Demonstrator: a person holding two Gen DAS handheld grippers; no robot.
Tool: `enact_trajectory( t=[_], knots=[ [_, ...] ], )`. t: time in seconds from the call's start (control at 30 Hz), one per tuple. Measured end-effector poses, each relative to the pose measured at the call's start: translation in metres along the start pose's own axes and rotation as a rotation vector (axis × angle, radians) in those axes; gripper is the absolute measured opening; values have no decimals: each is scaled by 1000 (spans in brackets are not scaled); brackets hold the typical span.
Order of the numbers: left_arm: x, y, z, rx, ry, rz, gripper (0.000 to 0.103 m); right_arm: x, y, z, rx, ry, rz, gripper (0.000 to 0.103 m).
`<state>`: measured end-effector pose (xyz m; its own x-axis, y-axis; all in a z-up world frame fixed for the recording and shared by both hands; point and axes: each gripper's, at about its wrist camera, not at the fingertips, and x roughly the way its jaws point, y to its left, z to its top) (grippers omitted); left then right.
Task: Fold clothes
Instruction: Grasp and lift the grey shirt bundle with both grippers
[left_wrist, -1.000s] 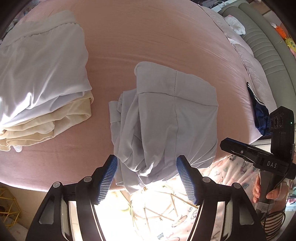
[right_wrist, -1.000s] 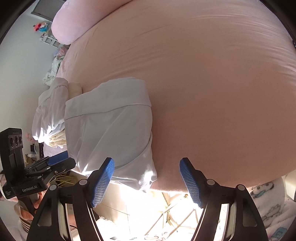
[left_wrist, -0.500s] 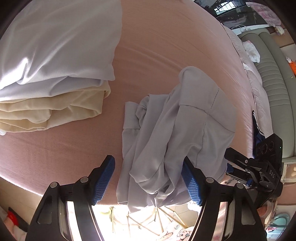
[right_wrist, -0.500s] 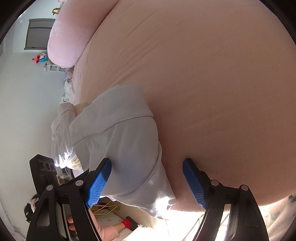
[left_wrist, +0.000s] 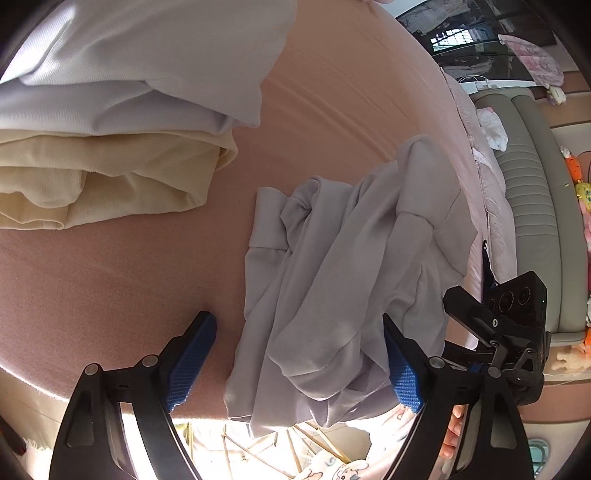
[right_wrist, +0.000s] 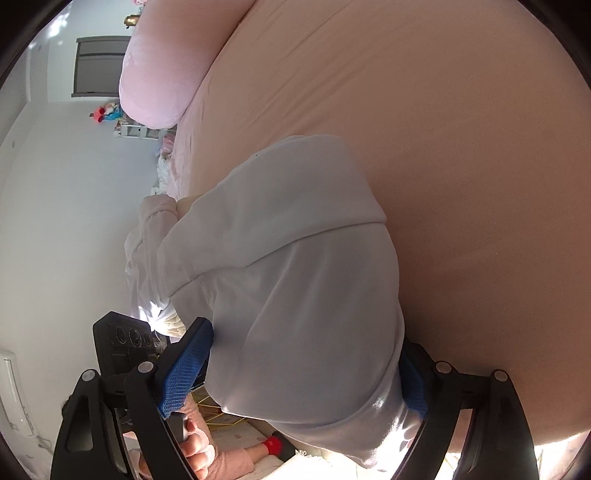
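Observation:
A crumpled light grey garment (left_wrist: 351, 258) lies at the near edge of the pink bed (left_wrist: 110, 277), hanging a little over it. My left gripper (left_wrist: 297, 363) straddles its near end. Its jaws are opening, the fabric sits between the blue pads (left_wrist: 192, 362), and nothing is pinched. In the right wrist view the same garment (right_wrist: 295, 277) fills the middle. My right gripper (right_wrist: 299, 373) straddles its other side; its jaws are opening too, and the cloth drapes over the right pad. To the left sits a folded stack, white (left_wrist: 129, 55) over cream (left_wrist: 110, 177).
A pink bolster pillow (right_wrist: 159, 74) lies at the bed's far end. A grey padded headboard (left_wrist: 535, 221) and a dark blue garment (left_wrist: 487, 266) are off to the right. Below the bed edge are a yellow wire rack (left_wrist: 258, 450) and the floor. A hand (right_wrist: 195, 450) grips the left tool.
Both grippers have come down closer to the grey garment and their jaws have spread wider. The garment now sits between each pair of fingers. Both views have rolled.

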<state>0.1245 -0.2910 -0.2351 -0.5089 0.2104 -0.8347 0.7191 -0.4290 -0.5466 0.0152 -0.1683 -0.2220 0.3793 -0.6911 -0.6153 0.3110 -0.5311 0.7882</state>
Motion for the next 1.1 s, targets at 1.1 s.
enact_trajectory(
  t=[1.1],
  knots=[
    [-3, -19, -17, -146, -99, -90, 103, -1, -17, -9, 70, -181, -38, 54]
  ],
)
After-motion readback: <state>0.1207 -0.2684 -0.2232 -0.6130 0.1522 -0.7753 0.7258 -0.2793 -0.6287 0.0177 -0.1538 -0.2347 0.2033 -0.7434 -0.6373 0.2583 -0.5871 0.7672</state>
